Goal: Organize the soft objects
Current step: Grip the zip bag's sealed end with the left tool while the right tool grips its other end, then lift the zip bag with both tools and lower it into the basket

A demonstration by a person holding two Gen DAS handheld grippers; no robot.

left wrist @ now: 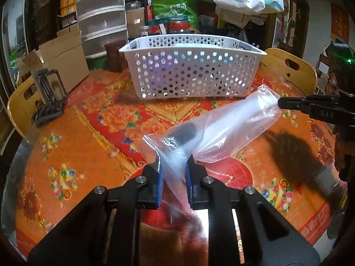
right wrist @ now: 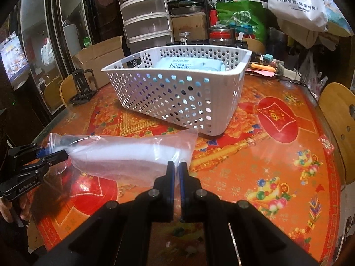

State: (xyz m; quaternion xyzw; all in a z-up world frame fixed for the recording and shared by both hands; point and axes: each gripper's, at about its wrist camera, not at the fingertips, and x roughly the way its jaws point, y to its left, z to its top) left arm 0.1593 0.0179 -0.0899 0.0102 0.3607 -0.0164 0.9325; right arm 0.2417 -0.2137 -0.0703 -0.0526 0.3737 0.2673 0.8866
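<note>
A clear plastic bag (left wrist: 235, 124) with white soft material inside is held in the air between both grippers, above the table. My left gripper (left wrist: 173, 166) is shut on one end of the bag. My right gripper (right wrist: 176, 166) is shut on the bag's other end (right wrist: 133, 155). The right gripper also shows in the left wrist view (left wrist: 281, 103), and the left gripper shows in the right wrist view (right wrist: 53, 153). A white perforated basket (left wrist: 190, 66) stands beyond the bag; it shows in the right wrist view (right wrist: 177, 88) with a light blue pack (right wrist: 186, 65) inside.
The round table has a red and orange patterned cover (right wrist: 266, 155). A black holder (left wrist: 48, 93) stands at the left. A cardboard box (left wrist: 64, 59), plastic drawers (left wrist: 102, 20), jars and bags crowd the far side. Wooden chairs (left wrist: 290, 68) stand around.
</note>
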